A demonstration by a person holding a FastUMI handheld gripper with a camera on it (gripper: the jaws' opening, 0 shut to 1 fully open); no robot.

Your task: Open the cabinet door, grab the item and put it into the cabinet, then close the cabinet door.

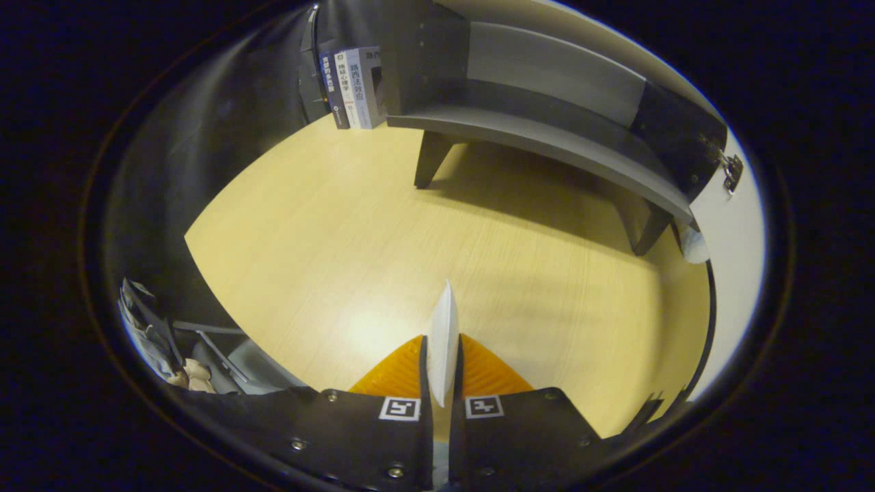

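Jaws closed edge-on upon a thin white flat item [443, 335], carried above the pale wood-grain surface [328, 253].
The gripper [441, 369] faces the grey open-fronted cabinet [547, 109], well beyond; its door [683, 143] appears swung aside. Judged risks: the narrow pinch lets the item pivot or slip; its protruding tip may catch the cabinet's lower shelf edge on entry.

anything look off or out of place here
Nothing stands out. The tongs are shut on a thin white item, held upright on edge. The cabinet ahead stands square, door open, with books upright beside it.
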